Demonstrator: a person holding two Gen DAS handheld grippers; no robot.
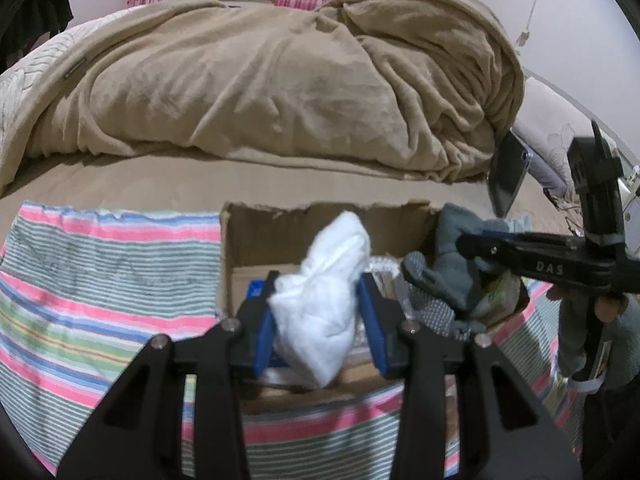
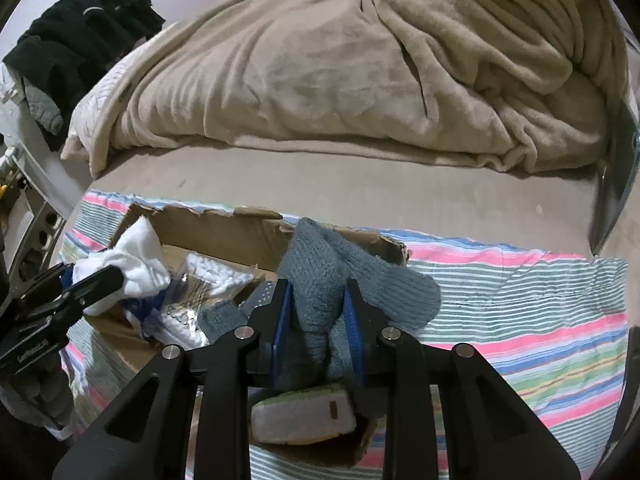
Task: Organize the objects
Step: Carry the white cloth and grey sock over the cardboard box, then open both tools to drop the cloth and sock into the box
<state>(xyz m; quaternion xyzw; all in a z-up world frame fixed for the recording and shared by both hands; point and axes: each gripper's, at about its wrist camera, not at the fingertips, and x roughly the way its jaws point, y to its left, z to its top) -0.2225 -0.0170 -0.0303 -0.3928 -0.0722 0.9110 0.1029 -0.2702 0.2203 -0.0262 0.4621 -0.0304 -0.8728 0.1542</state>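
Cardboard box [image 1: 256, 240] sits on a striped cloth [image 1: 100, 280] spread over the bed; its rim is torn and ragged along the far edge. Bare striped cloth lies to the box's left in the left wrist view and to its right in the right wrist view. Beyond the box, a strip of flat tan sheet [image 2: 360, 196], then a bunched tan blanket [image 1: 260, 80]. A dark flat phone-like slab [image 1: 508, 176] stands tilted near the blanket's right end.

Left gripper [image 1: 320, 316]: jaws partly closed, blue pads [image 1: 264, 328] pinching a crumpled white sock [image 1: 324, 300] above the box interior. The sock bulges out above and below the pads.

Right gripper [image 2: 318, 320]: jaws partly closed, clamped on a grey knit glove [image 2: 320, 280], held over the box's right part. The glove's cuff flops right past the box rim, over the striped cloth.

The two grippers are near each other over the box, not touching.

Box contents: clear plastic packets with white items [image 2: 192, 280], a grey dotted-grip glove [image 1: 432, 312], something blue under the white sock, and a white-green sponge-like block [image 2: 304, 416] just below the right gripper. Black clothing [image 2: 80, 20] is piled at far left, well apart from the box.
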